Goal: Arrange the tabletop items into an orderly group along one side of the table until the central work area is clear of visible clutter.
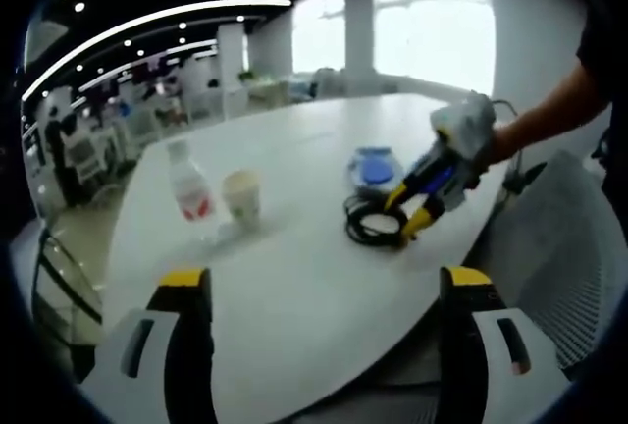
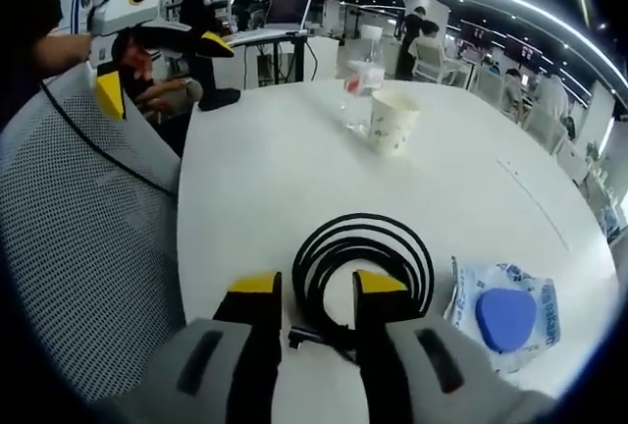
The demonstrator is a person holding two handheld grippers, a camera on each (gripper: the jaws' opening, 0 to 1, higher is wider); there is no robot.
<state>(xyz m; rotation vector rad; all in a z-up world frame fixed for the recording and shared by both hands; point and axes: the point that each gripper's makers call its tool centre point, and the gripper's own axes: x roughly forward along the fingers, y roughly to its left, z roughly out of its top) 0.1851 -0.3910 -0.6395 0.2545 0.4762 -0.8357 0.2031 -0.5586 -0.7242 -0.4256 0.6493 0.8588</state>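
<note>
Both tongs gape: right tongs straddle the cable, left tongs hover empty.

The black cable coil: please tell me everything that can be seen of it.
The black cable coil is a thin, rubbery-looking cord wound into several flat round loops. It lies on the white table, beside a clear packet holding something blue. The right gripper has its yellow-tipped jaws at the coil's near edge, one over the loops; whether they pinch it is unclear.
</note>
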